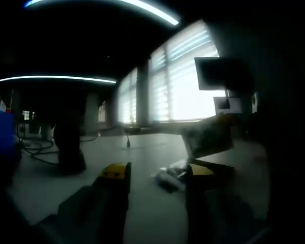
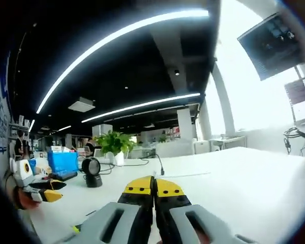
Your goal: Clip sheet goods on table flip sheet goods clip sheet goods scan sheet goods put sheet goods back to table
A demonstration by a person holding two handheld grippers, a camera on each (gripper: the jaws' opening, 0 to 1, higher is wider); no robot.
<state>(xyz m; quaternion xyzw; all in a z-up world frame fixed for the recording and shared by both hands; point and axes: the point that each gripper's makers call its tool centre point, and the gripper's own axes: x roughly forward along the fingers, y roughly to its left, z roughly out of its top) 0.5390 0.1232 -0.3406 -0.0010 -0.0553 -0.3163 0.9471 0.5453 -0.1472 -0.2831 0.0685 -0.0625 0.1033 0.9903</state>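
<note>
In the dim left gripper view, my left gripper [image 1: 157,173] is open, its yellow-tipped jaws wide apart over the white table [image 1: 142,147]. A crumpled pale packet [image 1: 170,178] lies on the table between the jaws. A larger flat packet [image 1: 208,137] stands tilted just above the right jaw tip; what holds it up is too dark to tell. In the right gripper view, my right gripper [image 2: 153,185] is shut, yellow tips pressed together with nothing visible between them. The left gripper [image 2: 43,190] shows at the far left, held by a hand.
A black scanner on a stand [image 2: 91,173] sits on the table, also seen as a dark scanner shape [image 1: 68,147] with cables beside it. A blue bin [image 2: 63,162] and a potted plant [image 2: 114,145] stand behind. Monitors [image 1: 221,73] hang near bright windows.
</note>
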